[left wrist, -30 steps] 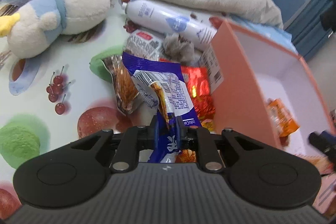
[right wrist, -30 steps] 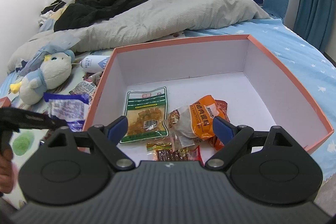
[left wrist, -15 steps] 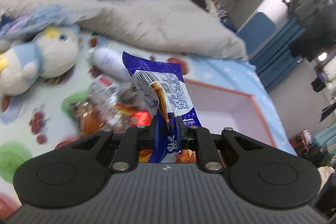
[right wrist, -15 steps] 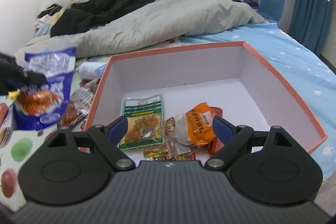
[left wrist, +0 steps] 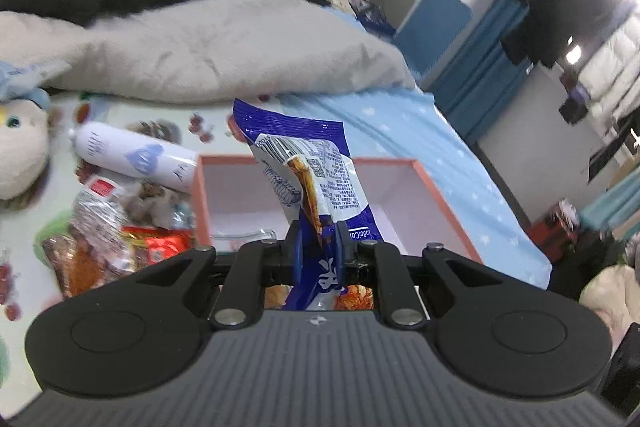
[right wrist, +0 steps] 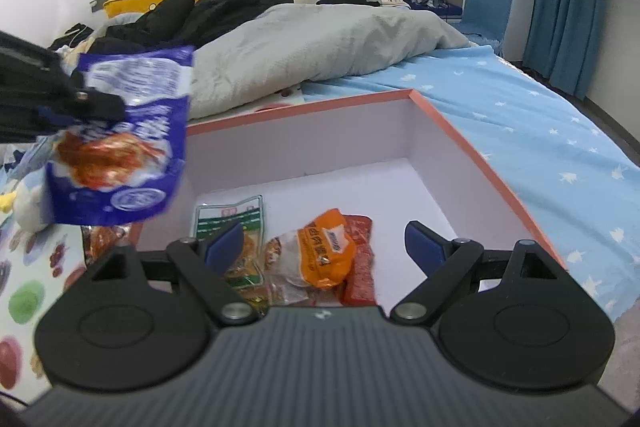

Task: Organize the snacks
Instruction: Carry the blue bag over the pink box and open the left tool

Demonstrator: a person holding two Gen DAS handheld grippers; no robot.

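The orange-rimmed box [right wrist: 472,147] on the bed holds a green-labelled packet [right wrist: 244,215], an orange packet [right wrist: 326,247] and a red one [right wrist: 360,255] (all near its front wall). The left gripper [left wrist: 318,247] is clamped on a blue snack bag [left wrist: 308,171], holding it in the air by the box's left wall. The right gripper [right wrist: 324,247] hovers over the box with its jaws spread wide, grasping nothing. More snacks [left wrist: 116,243] lie outside beside a white bottle [left wrist: 136,159].
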